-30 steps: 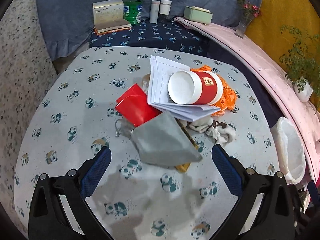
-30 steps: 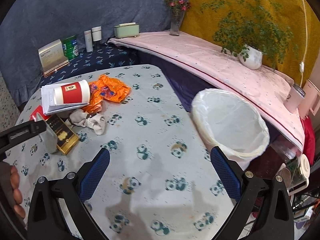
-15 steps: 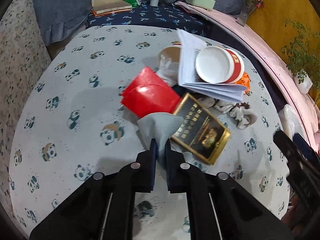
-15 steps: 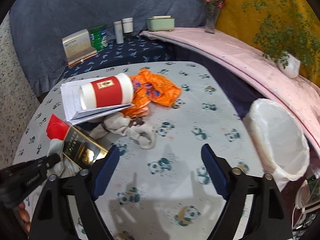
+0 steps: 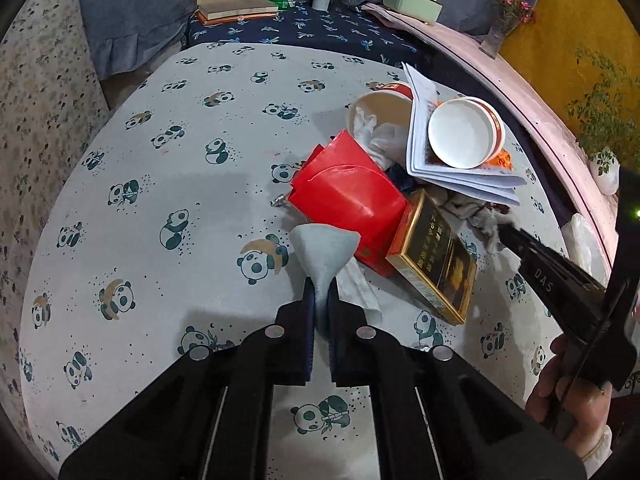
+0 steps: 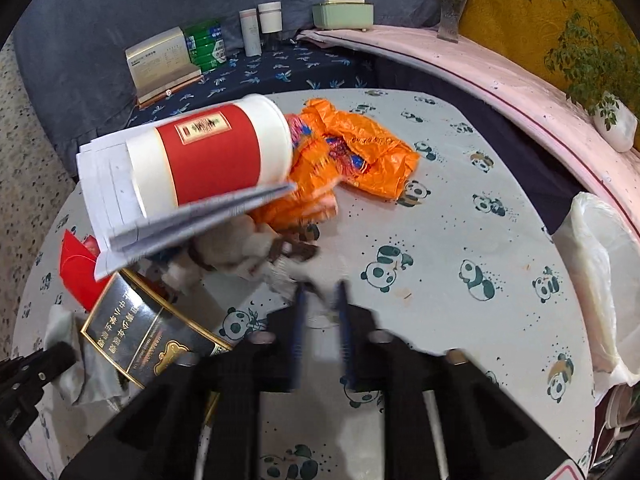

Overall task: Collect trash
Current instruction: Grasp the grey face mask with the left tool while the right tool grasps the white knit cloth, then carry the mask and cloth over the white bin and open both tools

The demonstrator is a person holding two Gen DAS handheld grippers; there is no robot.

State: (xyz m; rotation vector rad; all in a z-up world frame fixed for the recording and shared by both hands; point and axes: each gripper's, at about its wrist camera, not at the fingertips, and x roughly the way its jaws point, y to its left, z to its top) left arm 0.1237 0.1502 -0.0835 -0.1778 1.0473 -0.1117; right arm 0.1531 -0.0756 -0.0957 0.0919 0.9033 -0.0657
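1. Whereas both tools stood wide apart a second ago, the left tool [image 5: 319, 300] is now clamped on the grey cloth [image 5: 325, 250], at the near edge of the trash pile on the desk [image 5: 168, 184].
2. The right tool [image 6: 320, 300] has closed on the pale crumpled rag [image 6: 256, 252], below the red-and-white cup [image 6: 212, 156] on the papers [image 6: 120, 196].
3. Motion blur obscures the right tool's fingers and the rag.
4. The bin's white liner [image 6: 596, 264] is cut off at the frame edge; the orange bag [image 6: 356, 156] is partly hidden.
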